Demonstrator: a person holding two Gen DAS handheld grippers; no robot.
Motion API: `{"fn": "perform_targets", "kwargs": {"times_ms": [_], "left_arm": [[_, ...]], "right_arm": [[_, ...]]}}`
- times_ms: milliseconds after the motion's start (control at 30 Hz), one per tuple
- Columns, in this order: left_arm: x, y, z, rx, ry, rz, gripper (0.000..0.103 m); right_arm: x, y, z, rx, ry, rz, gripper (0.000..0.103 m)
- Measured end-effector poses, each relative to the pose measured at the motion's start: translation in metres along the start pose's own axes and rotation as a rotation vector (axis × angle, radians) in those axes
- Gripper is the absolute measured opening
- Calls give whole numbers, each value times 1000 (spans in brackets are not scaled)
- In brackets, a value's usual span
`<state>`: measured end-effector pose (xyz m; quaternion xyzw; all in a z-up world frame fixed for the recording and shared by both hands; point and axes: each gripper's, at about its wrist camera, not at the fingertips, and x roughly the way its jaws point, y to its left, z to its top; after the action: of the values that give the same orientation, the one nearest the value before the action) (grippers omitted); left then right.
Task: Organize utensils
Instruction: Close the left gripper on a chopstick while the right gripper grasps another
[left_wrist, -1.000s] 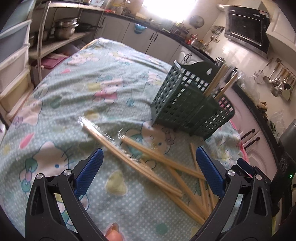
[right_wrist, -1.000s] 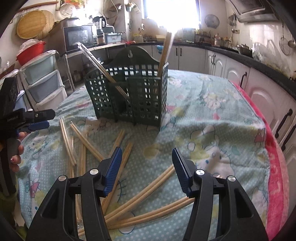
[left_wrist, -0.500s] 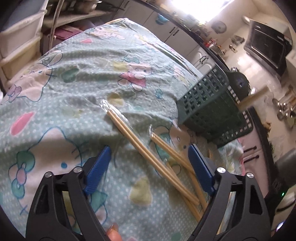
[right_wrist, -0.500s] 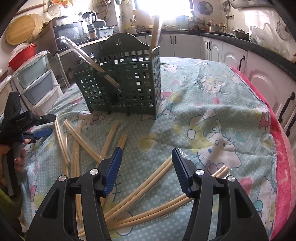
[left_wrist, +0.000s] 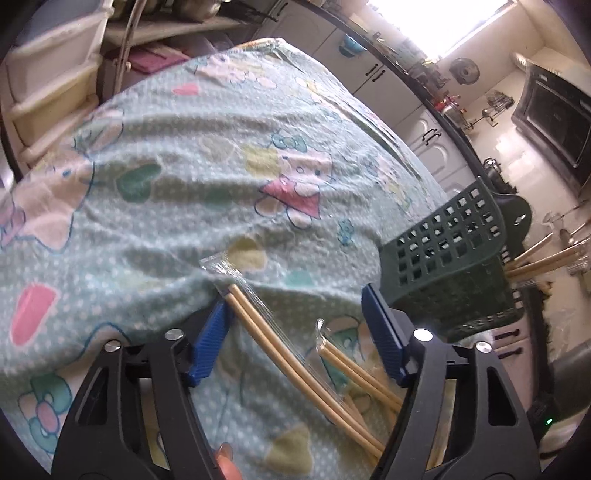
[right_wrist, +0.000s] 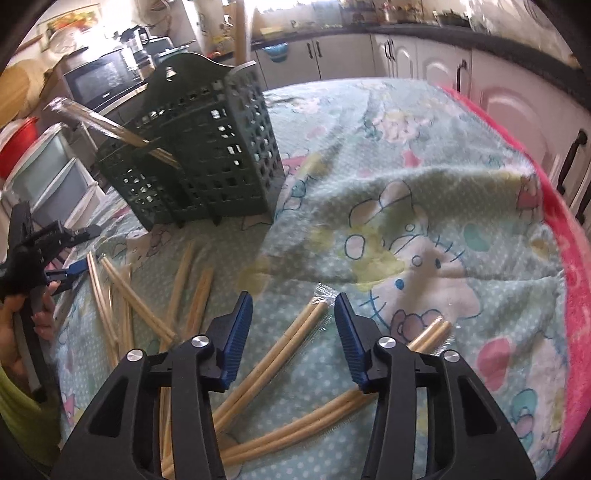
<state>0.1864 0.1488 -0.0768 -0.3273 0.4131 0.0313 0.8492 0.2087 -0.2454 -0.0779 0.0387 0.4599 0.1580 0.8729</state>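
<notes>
Both sets of jaws are closing, not yet gripping. Left gripper (left_wrist: 295, 334) straddles a wrapped chopstick pair (left_wrist: 291, 360); right gripper (right_wrist: 293, 334) straddles another pair (right_wrist: 280, 350) on the cloth-covered bench (right_wrist: 424, 184). Light, stiff, slippery in plastic – best pinched mid-length. Green basket (right_wrist: 207, 147) stands beyond.

No readable text, label, brand, number or sign is showing in either view. The pale green cartoon-cat print tablecloth (left_wrist: 207, 155) is carrying only pictures, no words. The dark green plastic lattice utensil basket (right_wrist: 207, 155) is bearing no lettering that can be made out. The clear plastic sleeves around the wooden chopstick pairs (right_wrist: 291, 343) are looking unprinted. The black microwave oven (right_wrist: 99, 79) on the far counter is appearing too small and blurred for any marking to be read.
</notes>
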Motion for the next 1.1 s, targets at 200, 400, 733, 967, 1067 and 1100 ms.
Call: {"fn": "perform_targets", "kwargs": {"times_ms": [200, 400, 733, 967, 1067, 1100], "left_arm": [[3, 3, 1, 50, -37, 104, 18], [1, 6, 0, 66, -60, 107, 11], [-42, -11, -5, 90, -146, -21, 5], [-70, -51, -9, 173, -180, -119, 3], [-78, -69, -13, 210, -187, -155, 2], [-82, -76, -14, 230, -193, -164, 2]], "right_arm": [[13, 1, 0, 12, 24, -17, 35], [17, -4, 1, 24, 16, -37, 21], [3, -18, 6, 94, -13, 38, 7], [-35, -4, 16, 43, -129, 114, 6], [-54, 4, 21, 3, -188, 132, 6], [-61, 7, 24, -12, -210, 142, 6]]}}
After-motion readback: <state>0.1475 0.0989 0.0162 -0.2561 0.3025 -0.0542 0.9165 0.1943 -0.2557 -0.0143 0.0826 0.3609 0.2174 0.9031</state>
